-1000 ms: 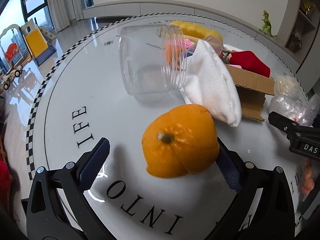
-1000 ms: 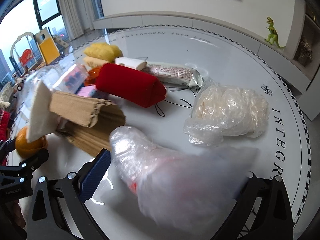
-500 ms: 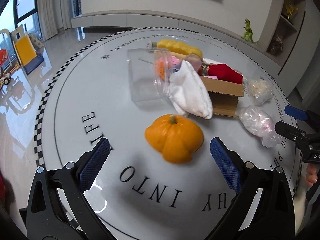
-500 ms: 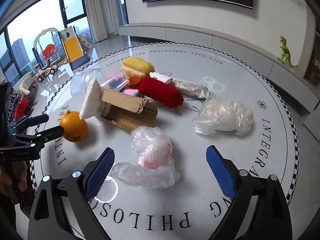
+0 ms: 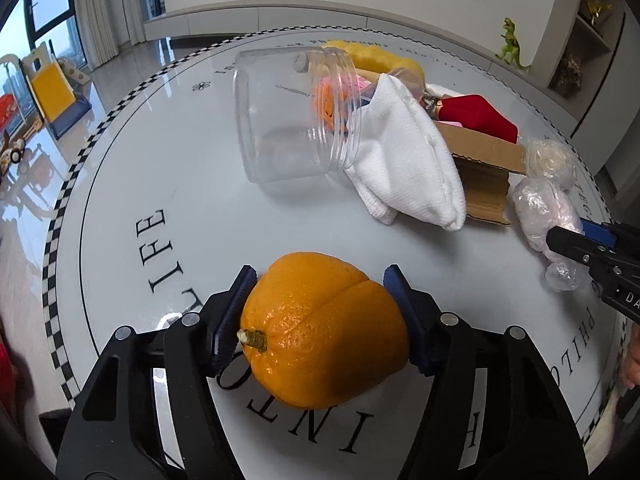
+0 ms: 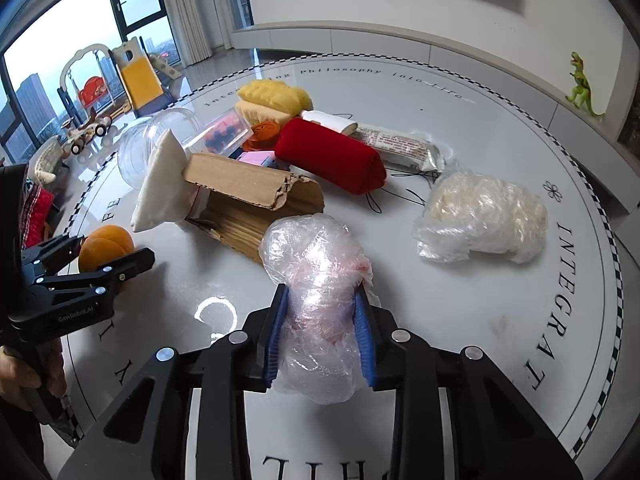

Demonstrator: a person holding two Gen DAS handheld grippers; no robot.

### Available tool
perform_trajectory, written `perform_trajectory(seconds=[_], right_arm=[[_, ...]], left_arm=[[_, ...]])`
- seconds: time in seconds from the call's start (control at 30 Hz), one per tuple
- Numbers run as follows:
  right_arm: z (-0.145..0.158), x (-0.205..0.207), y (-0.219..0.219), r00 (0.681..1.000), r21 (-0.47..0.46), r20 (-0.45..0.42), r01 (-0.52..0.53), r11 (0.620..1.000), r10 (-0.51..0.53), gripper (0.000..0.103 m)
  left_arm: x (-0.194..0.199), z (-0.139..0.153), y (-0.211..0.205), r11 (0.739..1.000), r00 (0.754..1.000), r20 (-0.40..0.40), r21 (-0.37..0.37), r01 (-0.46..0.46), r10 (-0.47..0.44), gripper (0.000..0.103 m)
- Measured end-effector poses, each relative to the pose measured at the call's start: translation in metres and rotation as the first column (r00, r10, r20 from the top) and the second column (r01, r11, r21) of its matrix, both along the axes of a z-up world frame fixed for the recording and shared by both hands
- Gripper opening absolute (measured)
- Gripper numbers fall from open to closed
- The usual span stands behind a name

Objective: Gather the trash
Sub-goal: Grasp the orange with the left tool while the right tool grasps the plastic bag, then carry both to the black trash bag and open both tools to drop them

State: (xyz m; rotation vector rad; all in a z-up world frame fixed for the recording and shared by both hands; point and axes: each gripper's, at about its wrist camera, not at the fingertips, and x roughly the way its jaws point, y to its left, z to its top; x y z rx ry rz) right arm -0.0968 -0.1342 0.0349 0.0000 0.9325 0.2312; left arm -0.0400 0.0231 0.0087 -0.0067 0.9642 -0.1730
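My left gripper is shut on an orange peel shell with a stem, at the near edge of the round white table. It also shows in the right wrist view, held by the left gripper. My right gripper is shut on a crumpled clear plastic bag with pink inside. That bag also shows in the left wrist view.
A pile lies mid-table: a clear plastic jar on its side, a white cloth, torn cardboard, a red roll, a yellow sponge, a snack wrapper and another crumpled plastic bag.
Both grippers moved forward and closed: the left on the orange peel, the right on the clear plastic bag. Half a second ago both were open and farther back.
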Motion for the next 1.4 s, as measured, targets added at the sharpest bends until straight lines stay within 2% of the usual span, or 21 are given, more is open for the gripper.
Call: perform_trajectory(seconds=[0.17, 0.33, 0.53, 0.7, 0.83, 0.93, 1.1, 1.23, 1.33, 1.37, 1.4], right_arm=[[0.019, -0.023, -0.001, 0.999, 0.046, 0.042, -0.002, 0.999, 0.001, 0.033], [0.036, -0.048, 0.029, 0.995, 0.075, 0.071, -0.077, 0.994, 0.071, 0.033], [0.047, -0.080, 0.098, 0.973, 0.103, 0.099, -0.221, 0.970, 0.211, 0.033], [0.046, -0.111, 0.170, 0.927, 0.133, 0.101, -0.371, 0.919, 0.360, 0.033], [0.040, -0.144, 0.237, 0.861, 0.136, 0.085, -0.508, 0.850, 0.501, 0.033], [0.034, -0.172, 0.290, 0.793, 0.139, 0.061, -0.608, 0.782, 0.606, 0.033], [0.025, -0.213, 0.369, 0.686, 0.133, 0.030, -0.724, 0.677, 0.727, 0.033], [0.019, -0.233, 0.418, 0.621, 0.126, 0.010, -0.778, 0.615, 0.783, 0.033], [0.013, -0.239, 0.445, 0.596, 0.142, -0.013, -0.794, 0.591, 0.803, 0.034], [0.011, -0.240, 0.451, 0.592, 0.141, -0.023, -0.796, 0.589, 0.806, 0.040], [0.009, -0.240, 0.457, 0.593, 0.132, -0.036, -0.795, 0.593, 0.804, 0.055]], left_arm=[[-0.032, 0.003, 0.018, 0.998, 0.999, 0.000, -0.051, -0.048, 0.048, 0.062], [-0.080, 0.011, 0.036, 0.995, 0.997, 0.025, -0.069, -0.076, 0.078, 0.062], [-0.141, 0.014, 0.084, 0.984, 0.984, 0.045, -0.071, -0.166, 0.170, 0.062], [-0.198, 0.010, 0.135, 0.957, 0.956, 0.058, -0.053, -0.284, 0.286, 0.062], [-0.245, 0.000, 0.178, 0.918, 0.917, 0.058, -0.038, -0.394, 0.395, 0.062], [-0.278, -0.011, 0.208, 0.881, 0.880, 0.046, -0.019, -0.473, 0.473, 0.062], [-0.331, -0.033, 0.255, 0.799, 0.799, 0.006, 0.002, -0.602, 0.602, 0.062], [-0.366, -0.049, 0.286, 0.727, 0.727, -0.023, 0.014, -0.686, 0.687, 0.062], [-0.381, -0.057, 0.303, 0.684, 0.683, -0.037, 0.012, -0.729, 0.729, 0.063], [-0.390, -0.058, 0.308, 0.678, 0.678, -0.036, 0.008, -0.735, 0.735, 0.066], [-0.392, -0.059, 0.312, 0.665, 0.664, -0.034, 0.014, -0.747, 0.747, 0.088]])
